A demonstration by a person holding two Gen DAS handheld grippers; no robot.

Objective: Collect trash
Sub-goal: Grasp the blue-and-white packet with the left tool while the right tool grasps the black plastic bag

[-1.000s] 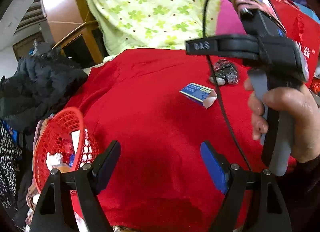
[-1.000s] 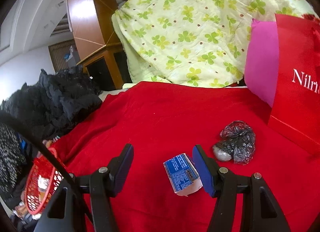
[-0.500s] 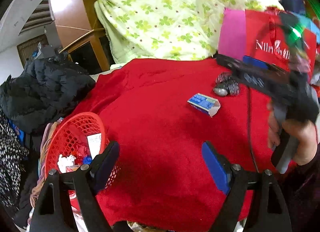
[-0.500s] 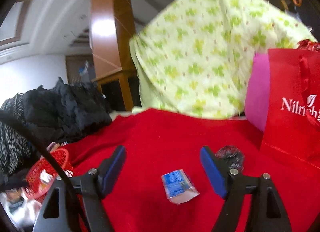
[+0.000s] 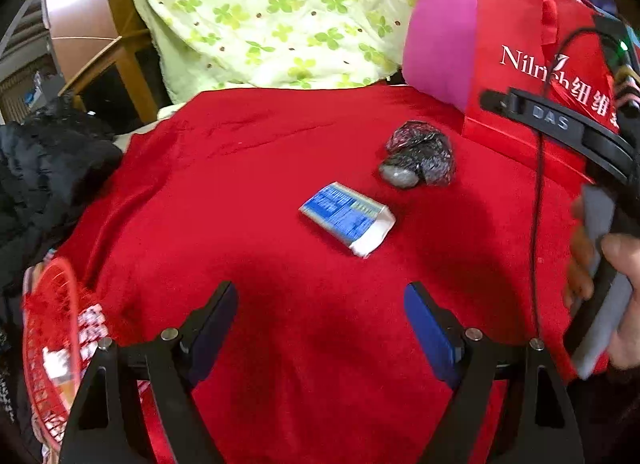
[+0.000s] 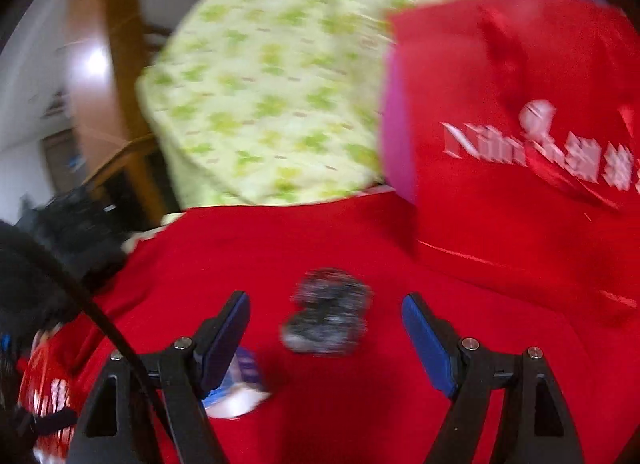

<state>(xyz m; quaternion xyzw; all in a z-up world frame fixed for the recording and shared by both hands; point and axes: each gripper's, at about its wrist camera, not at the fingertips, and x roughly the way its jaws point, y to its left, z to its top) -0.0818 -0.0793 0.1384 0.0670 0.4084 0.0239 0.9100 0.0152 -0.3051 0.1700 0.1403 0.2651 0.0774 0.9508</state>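
Swung away from the blue-and-white carton (image 6: 236, 392) since a second ago, toward the crumpled black wrapper (image 6: 326, 314), which now sits just ahead of the right gripper (image 6: 326, 330) at lower centre of a blurred frame. Jaws just opened wider, well apart, nothing between them yet. Left gripper (image 5: 320, 320) also wide apart and empty, shifted along the red cloth (image 5: 248, 168); carton (image 5: 347, 220) now mid-frame ahead of it, wrapper (image 5: 420, 158) just beyond to the upper right, red basket (image 5: 50, 344) slid to the lower left edge.

Probably lining up on the wrapper. Best done by bringing the right fingers down either side of the bundle, low enough to catch its bulk rather than a loose fold, then closing firmly; likely light and springy, so prone to slipping out of a shallow pinch. Worth keeping the pads off the cloth, or a fold of it gets lifted too.

Carton close to the wrapper, partly behind the right gripper's left finger in its own view, so easy to nudge. Red gift bag (image 5: 532, 76) standing just behind the wrapper at upper right, pink cushion (image 5: 440, 36) beside it, green flowered quilt (image 5: 280, 12) across the top, black jacket (image 5: 44, 168) at left. Basket well apart from both pieces, on the far side from the right hand (image 5: 616, 304), with its black cable (image 5: 536, 200) hanging over the cloth.
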